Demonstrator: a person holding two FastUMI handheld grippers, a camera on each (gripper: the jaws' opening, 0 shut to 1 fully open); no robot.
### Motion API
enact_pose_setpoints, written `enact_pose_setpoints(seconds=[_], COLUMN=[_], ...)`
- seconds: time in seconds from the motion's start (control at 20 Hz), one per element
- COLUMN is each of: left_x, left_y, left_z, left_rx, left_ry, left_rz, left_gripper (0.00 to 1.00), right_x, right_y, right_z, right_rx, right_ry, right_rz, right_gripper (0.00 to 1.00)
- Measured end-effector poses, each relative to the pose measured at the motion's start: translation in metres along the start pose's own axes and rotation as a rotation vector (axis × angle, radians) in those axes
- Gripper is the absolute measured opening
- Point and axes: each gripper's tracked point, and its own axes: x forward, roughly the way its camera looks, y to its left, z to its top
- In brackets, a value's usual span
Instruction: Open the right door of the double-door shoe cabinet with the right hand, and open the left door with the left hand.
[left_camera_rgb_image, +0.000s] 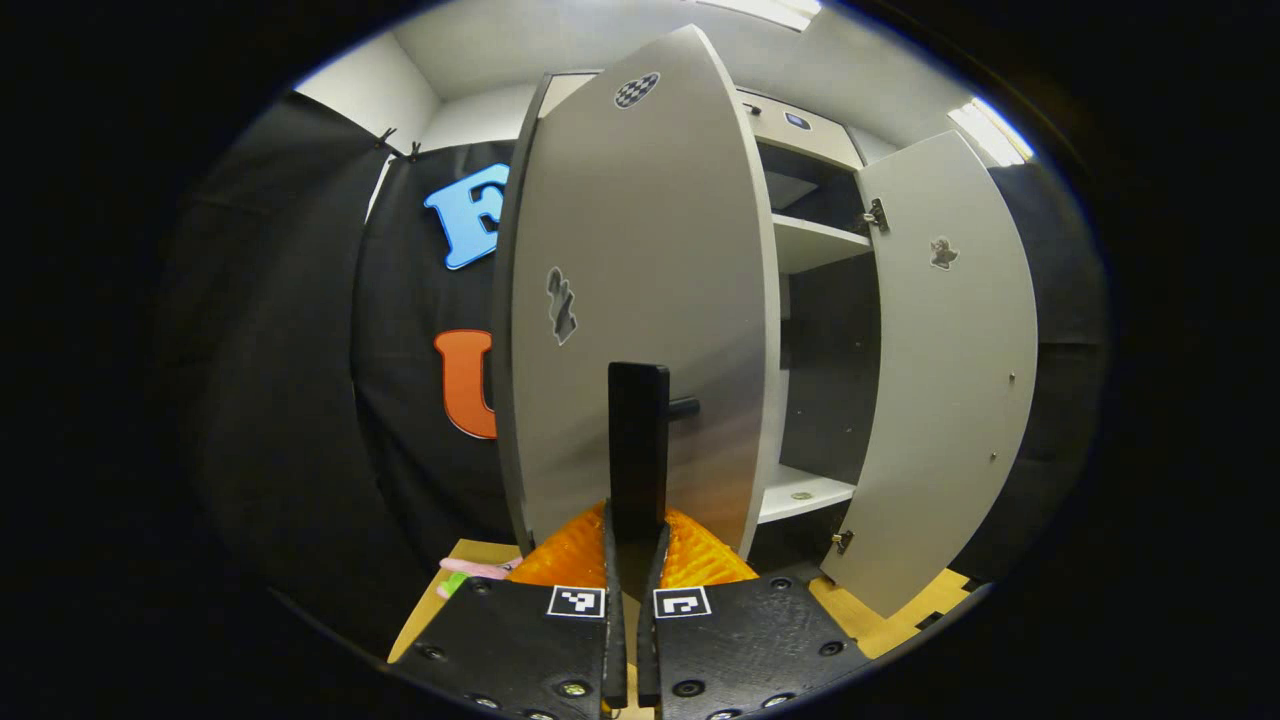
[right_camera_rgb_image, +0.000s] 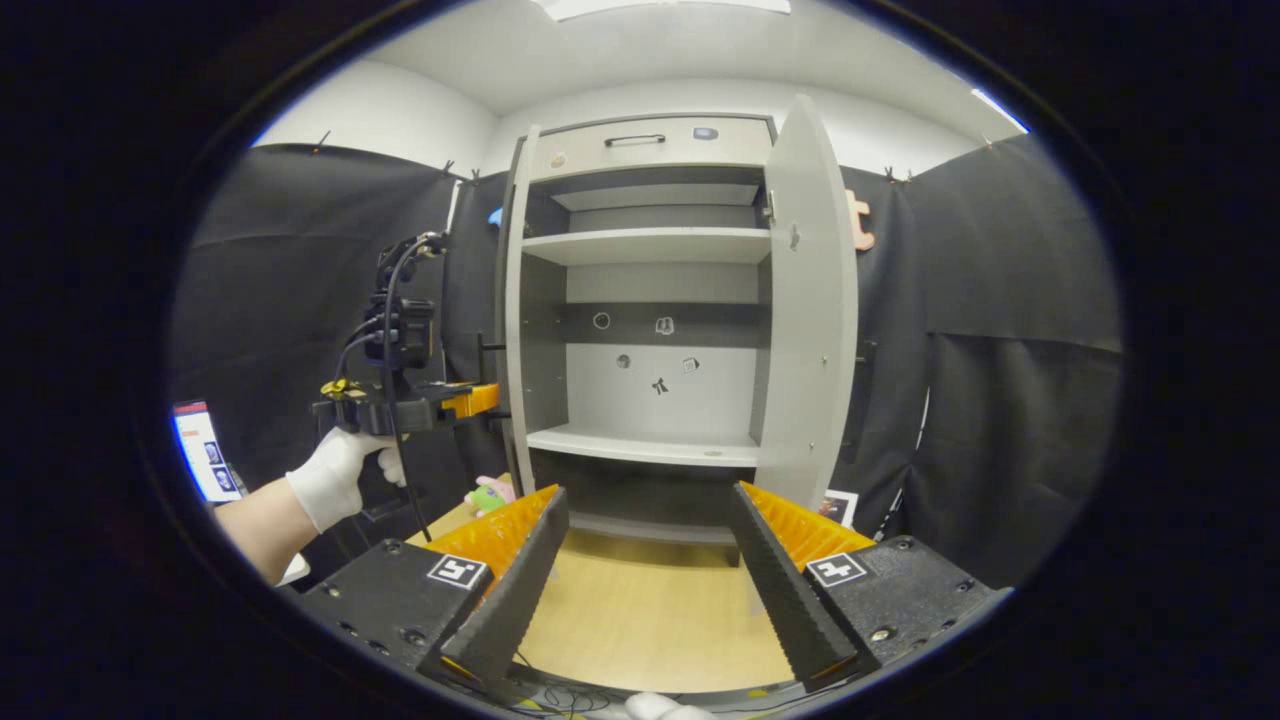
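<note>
Your grey cabinet stands upright, both doors swung wide, left door edge-on, right door open, shelves bare.

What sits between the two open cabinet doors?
In the right gripper view, only the open cabinet interior: bare shelves between the left door and right door.

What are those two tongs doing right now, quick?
Left tongs: closed on the left door's handle.
Right tongs: open, holding nothing, facing the open cabinet.
</note>
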Motion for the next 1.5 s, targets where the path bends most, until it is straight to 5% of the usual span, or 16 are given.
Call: enact_pose_setpoints(seconds=[0.2, 0.25, 0.3, 0.65, 0.85, 1.0, 1.05, 1.1, 1.5], left_x=[-0.010, -0.013, -0.015, -0.026, -0.027, -0.027, -0.026, -0.026, -0.029], left_y=[0.023, 0.030, 0.036, 0.098, 0.116, 0.115, 0.116, 0.116, 0.116], left_z=[0.001, 0.001, 0.000, -0.002, -0.003, -0.002, -0.002, -0.002, -0.002], left_rx=[0.022, 0.014, 0.005, 0.032, -0.021, 0.037, 0.034, 0.023, -0.012], left_ry=[0.002, 0.003, 0.000, 0.004, -0.005, -0.014, -0.015, -0.017, 0.004], left_rz=[0.037, 0.047, 0.061, 0.147, 0.095, 0.085, 0.086, 0.087, 0.089], left_gripper=[0.00, 0.08, 0.00, 0.00, 0.00, 0.00, 0.09, 0.00, 0.00], right_x=[0.003, 0.003, 0.004, 0.011, 0.011, 0.009, 0.009, 0.009, 0.005], right_y=[0.007, 0.011, 0.013, 0.029, 0.034, 0.034, 0.035, 0.036, 0.038], right_z=[-0.001, -0.002, -0.002, -0.005, -0.010, -0.009, -0.009, -0.008, -0.006], right_rx=[0.001, 0.000, -0.001, 0.002, 0.005, -0.002, -0.003, -0.001, -0.007], right_ry=[0.004, 0.006, 0.007, 0.013, 0.028, 0.024, 0.024, 0.023, 0.022], right_rz=[0.015, 0.024, 0.030, 0.059, 0.067, 0.065, 0.065, 0.065, 0.074], right_gripper=[0.97, 0.97, 0.97, 0.97, 0.97, 1.00, 1.00, 1.00, 0.97])
